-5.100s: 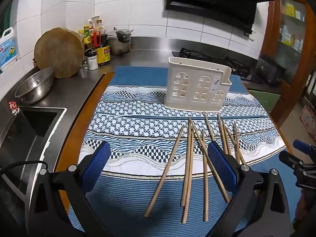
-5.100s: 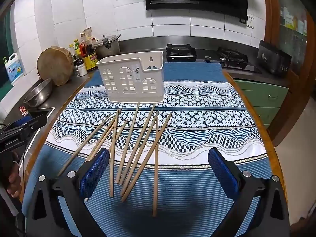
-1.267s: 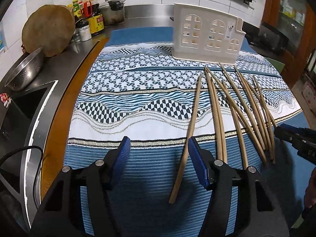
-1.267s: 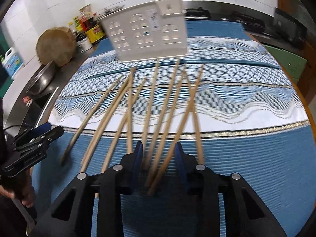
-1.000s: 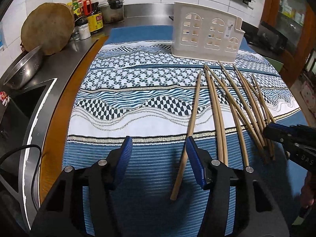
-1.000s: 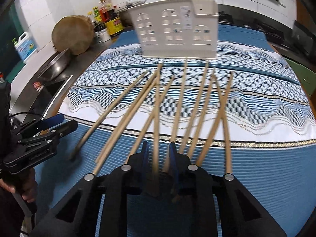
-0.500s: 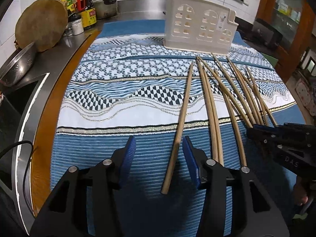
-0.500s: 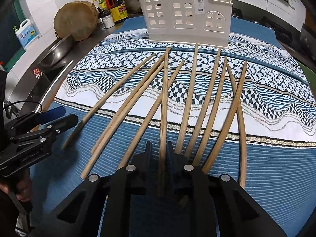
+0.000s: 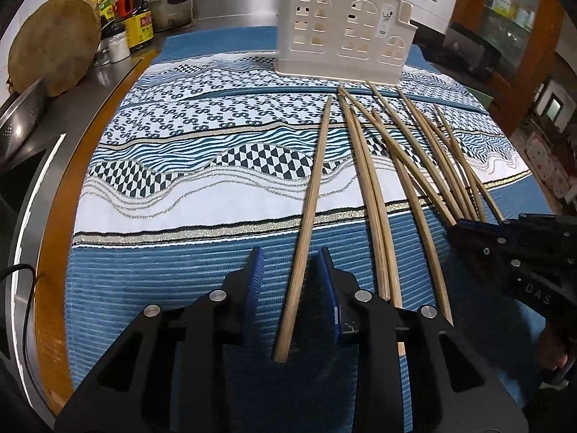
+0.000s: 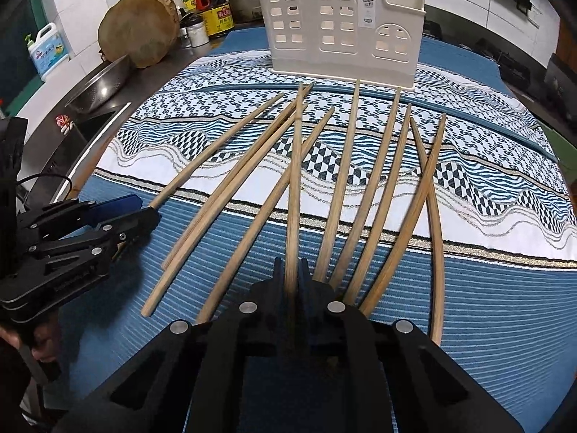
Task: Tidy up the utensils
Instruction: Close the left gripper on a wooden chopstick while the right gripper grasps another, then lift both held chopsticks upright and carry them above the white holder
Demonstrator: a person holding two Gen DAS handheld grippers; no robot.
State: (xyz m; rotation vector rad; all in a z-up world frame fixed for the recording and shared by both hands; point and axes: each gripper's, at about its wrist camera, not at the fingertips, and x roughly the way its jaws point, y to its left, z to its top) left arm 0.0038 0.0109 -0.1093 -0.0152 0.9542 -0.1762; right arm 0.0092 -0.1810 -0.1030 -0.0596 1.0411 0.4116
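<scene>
Several wooden chopsticks (image 9: pixel 375 187) lie fanned on the patterned blue cloth (image 9: pixel 180 166) in front of a cream utensil holder (image 9: pixel 342 36). My left gripper (image 9: pixel 290 252) straddles the near end of the leftmost chopstick (image 9: pixel 313 187). Its jaws are closing, with a gap still on each side of the stick. In the right wrist view my right gripper (image 10: pixel 291 263) is shut on one chopstick (image 10: pixel 294 180) near the middle of the fan, holding its near end. The left gripper (image 10: pixel 144 209) shows at that view's left edge, and the holder (image 10: pixel 342 29) stands at the back.
A sink (image 9: pixel 21 180) and a metal colander (image 9: pixel 21 115) lie left of the cloth. A round wooden block (image 9: pixel 54 54), bottles (image 9: pixel 126 18) and a pot (image 9: pixel 173 7) stand at the back left. A stove (image 10: pixel 505 57) is behind the holder at right.
The left jaws have narrowed around the leftmost chopstick. The right jaws have come fully together on one chopstick. Both hands have barely shifted.
</scene>
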